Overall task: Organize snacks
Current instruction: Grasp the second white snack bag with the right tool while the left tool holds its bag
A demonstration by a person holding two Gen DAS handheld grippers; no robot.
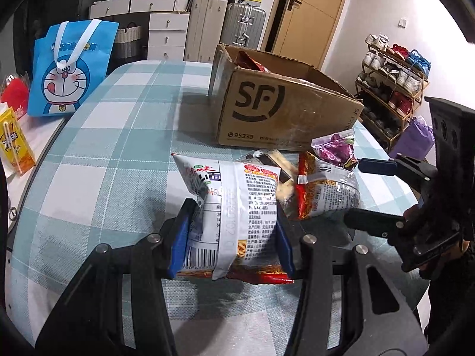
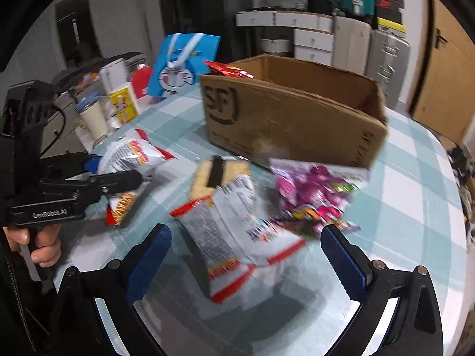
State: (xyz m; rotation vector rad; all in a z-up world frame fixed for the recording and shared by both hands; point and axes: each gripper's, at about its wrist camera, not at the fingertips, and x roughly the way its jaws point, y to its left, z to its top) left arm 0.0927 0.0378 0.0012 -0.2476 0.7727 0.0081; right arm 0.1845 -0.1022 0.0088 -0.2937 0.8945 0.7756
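Left wrist view: left gripper (image 1: 231, 225) jaws clamp noodle packet (image 1: 234, 207), long axis pointing away; right gripper (image 2: 246, 255) jaws wide, empty.

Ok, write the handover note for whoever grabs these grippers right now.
Left gripper: shut on a white noodle-snack packet.
Right gripper: open, empty, poised around a second white-and-red packet lying on the table.
Done: one red packet shows in the SF cardboard box.
Left: box the held packet, that second one, the purple packet and the clear-wrapped cracker pack.
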